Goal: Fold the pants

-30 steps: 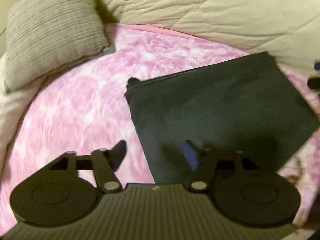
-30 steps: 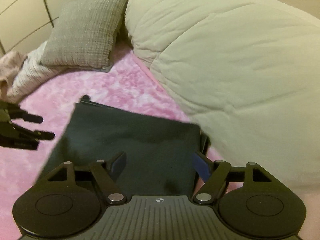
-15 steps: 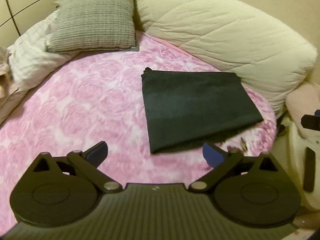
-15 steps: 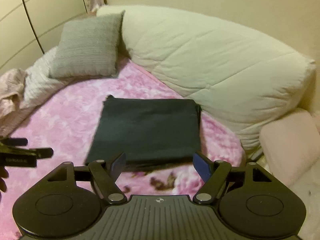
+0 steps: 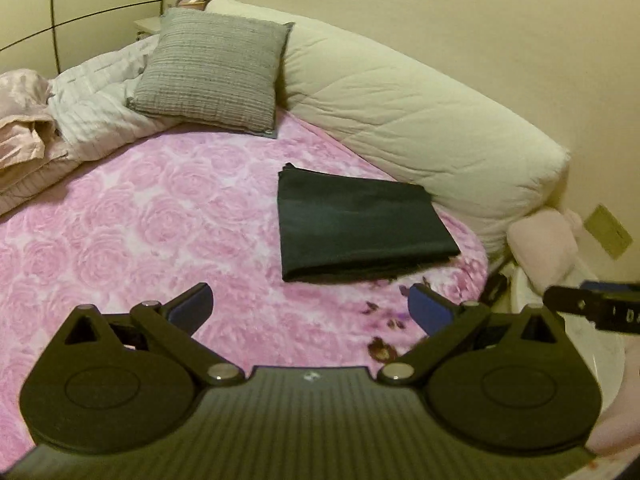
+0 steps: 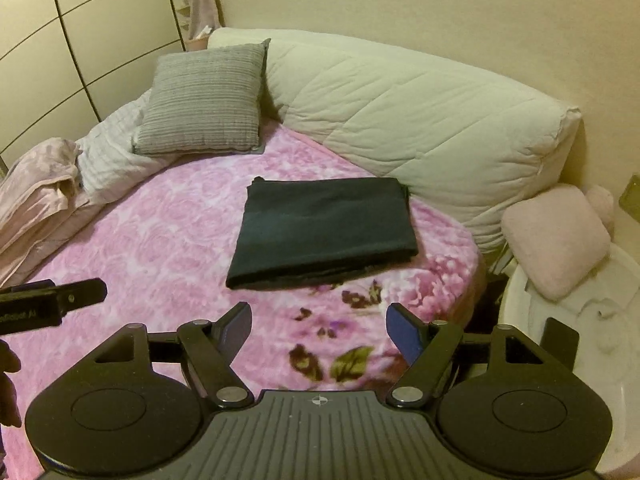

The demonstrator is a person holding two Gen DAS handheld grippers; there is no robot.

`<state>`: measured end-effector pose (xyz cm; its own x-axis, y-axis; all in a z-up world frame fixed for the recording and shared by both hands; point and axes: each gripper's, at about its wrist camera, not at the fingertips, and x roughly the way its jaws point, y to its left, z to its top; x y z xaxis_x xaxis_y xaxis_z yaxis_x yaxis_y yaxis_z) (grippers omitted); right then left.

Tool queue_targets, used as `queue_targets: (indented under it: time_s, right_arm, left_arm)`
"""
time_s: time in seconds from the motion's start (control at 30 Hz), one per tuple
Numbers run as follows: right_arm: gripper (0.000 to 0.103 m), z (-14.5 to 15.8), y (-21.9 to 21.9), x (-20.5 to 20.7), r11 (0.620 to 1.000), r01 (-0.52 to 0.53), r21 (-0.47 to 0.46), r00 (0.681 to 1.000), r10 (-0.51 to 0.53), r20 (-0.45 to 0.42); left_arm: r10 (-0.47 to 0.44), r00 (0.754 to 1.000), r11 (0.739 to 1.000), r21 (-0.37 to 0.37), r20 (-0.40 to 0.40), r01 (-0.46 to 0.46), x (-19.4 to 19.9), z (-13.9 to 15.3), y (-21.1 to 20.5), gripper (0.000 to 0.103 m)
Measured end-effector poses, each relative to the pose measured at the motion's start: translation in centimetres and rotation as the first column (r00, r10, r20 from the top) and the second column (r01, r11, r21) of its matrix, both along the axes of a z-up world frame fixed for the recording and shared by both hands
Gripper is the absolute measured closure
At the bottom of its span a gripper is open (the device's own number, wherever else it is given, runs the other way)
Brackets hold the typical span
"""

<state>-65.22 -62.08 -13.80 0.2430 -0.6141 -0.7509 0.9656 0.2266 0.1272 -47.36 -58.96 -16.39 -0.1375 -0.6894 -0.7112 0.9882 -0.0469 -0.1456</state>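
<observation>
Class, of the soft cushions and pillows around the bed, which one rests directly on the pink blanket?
The grey striped pillow; the small pink cushion sits off the bed.

The folded dark-green fabric pants [image 6: 324, 232] lie on the pink rose-patterned blanket [image 6: 160, 240]. The cream quilted duvet roll [image 6: 420, 108] lies behind them. The grey woven square cushion [image 6: 204, 100] lies behind-left.

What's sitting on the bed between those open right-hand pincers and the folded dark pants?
Nothing but bare pink rose-patterned blanket, printed there with darker flowers and leaves. The right wrist view shows it between the right gripper and the folded dark pants.
</observation>
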Motion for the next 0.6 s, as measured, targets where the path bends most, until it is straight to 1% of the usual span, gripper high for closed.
queue_targets:
  time_s: [0.07,0.13,0.23,0.3,0.37,0.43,0.6]
  right_arm:
    - [0.032,0.3,0.7,-0.1,1.000,-0.008,-0.004,1.000,0.008,-0.004]
    - [0.032,0.7,1.5,-0.2,1.000,-0.016,-0.011,1.000,0.016,-0.016]
    - [0.032,1.2,2.0,-0.8,1.000,-0.023,-0.014,1.000,0.023,-0.020]
    - [0.032,1.4,2.3,-1.2,1.000,-0.026,-0.008,0.999,0.026,-0.025]
    - [0.032,1.6,2.5,-1.7,0.999,-0.033,-0.008,0.999,0.033,-0.023]
    - [0.032,1.7,2.6,-2.1,0.999,-0.042,-0.004,0.999,0.042,-0.024]
    - [0.032,1.9,2.6,-3.0,0.998,-0.066,0.006,0.998,0.066,0.001]
  left_arm:
    - [-0.017,1.000,1.000,-0.011,0.024,0.018,-0.5,0.4,1.0,0.001]
    - [-0.009,0.999,1.000,-0.013,0.044,0.010,-1.0,0.9,1.8,0.001]
    - [0.014,1.000,1.000,0.020,0.025,-0.015,-1.5,1.1,2.4,0.001]
    - [0.028,0.999,0.999,0.041,0.031,-0.029,-2.0,1.3,2.7,0.001]
    - [0.041,0.998,0.998,0.047,0.044,-0.043,-2.7,1.6,2.9,0.001]
    - [0.053,0.998,0.997,0.056,0.041,-0.055,-3.2,1.9,3.1,0.001]
    - [0.086,0.994,0.994,0.065,0.061,-0.090,-4.5,2.8,3.2,0.001]
